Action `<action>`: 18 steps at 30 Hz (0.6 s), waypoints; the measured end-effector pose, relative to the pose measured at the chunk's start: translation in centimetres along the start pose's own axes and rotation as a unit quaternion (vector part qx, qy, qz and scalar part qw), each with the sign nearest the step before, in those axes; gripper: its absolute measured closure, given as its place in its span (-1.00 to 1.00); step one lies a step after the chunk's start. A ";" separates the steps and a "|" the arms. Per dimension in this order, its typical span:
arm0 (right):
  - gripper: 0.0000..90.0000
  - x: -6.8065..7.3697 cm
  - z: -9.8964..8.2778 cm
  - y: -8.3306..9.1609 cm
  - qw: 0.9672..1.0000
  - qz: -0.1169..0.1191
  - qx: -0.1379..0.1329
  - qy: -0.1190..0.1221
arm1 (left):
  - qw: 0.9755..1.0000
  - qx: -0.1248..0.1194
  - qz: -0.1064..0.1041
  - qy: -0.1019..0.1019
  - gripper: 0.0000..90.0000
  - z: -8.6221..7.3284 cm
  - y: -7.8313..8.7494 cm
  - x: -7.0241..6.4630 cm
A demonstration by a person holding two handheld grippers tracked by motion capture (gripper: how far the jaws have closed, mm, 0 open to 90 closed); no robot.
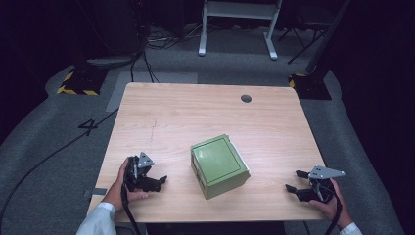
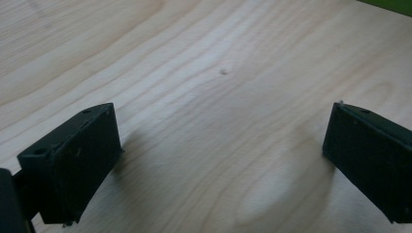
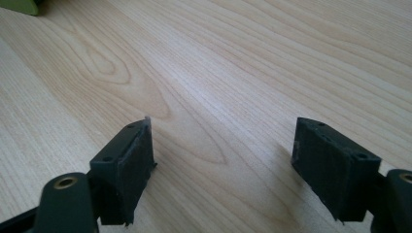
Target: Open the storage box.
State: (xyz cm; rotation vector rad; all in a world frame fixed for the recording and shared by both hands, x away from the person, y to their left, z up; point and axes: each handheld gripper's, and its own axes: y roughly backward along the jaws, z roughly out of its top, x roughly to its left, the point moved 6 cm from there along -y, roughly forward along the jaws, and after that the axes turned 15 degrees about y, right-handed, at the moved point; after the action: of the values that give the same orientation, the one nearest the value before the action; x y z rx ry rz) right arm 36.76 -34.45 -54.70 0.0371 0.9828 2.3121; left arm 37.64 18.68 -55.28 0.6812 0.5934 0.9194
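A green box [image 1: 219,165] with a lighter green lid lies near the middle of the wooden table [image 1: 195,112], toward the front. To its left my left gripper [image 1: 159,172] rests low on the table in a hand, open, jaws pointing right at the box. In the left gripper view its two black jaws stand wide apart over bare wood, and a green edge of the box [image 2: 388,5] shows at the top right. My right gripper [image 1: 295,180] sits at the front right, open, jaws pointing left with nothing between them. A corner of the box [image 3: 19,6] shows at the top left.
A round grey cable hole [image 1: 246,98] is set in the table's far right part. Beyond the table are grey carpet, cables, a white frame [image 1: 240,19] and yellow-black marked stands [image 1: 78,81]. Bare wood lies between each gripper and the box.
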 end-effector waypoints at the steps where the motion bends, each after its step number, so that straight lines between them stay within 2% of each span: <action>1: -0.48 0.0 0.0 0.0 1.000 0.000 0.000 0.000 | 1.000 0.000 -0.004 -0.001 -0.99 0.0 -0.1 -0.1; 8: -0.49 -0.2 0.1 -0.1 1.000 -0.004 0.001 -0.003 | 1.000 0.004 -0.013 -0.006 -0.99 0.0 0.0 -0.2; 12: -0.50 -0.4 0.4 -0.3 1.000 -0.010 0.014 0.001 | 1.000 0.005 -0.017 -0.010 -1.00 0.0 0.0 -0.1; 13: -0.51 -0.4 0.7 -0.2 1.000 -0.012 0.015 -0.001 | 1.000 0.006 -0.018 -0.012 -1.00 0.0 0.0 -0.1; 16: -0.49 -0.6 2.6 0.4 1.000 -0.010 -0.015 -0.003 | 1.000 0.006 -0.020 -0.014 -1.00 0.0 0.0 -0.1; 18: -0.49 -0.9 3.9 0.5 1.000 -0.006 -0.023 -0.002 | 1.000 0.006 -0.022 -0.015 -1.00 -0.1 0.0 -0.1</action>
State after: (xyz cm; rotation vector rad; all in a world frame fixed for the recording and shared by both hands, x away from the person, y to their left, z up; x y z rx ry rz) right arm 38.21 -32.70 -51.38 0.0170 0.9257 2.3213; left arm 37.53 18.64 -55.32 0.6885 0.5846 0.8637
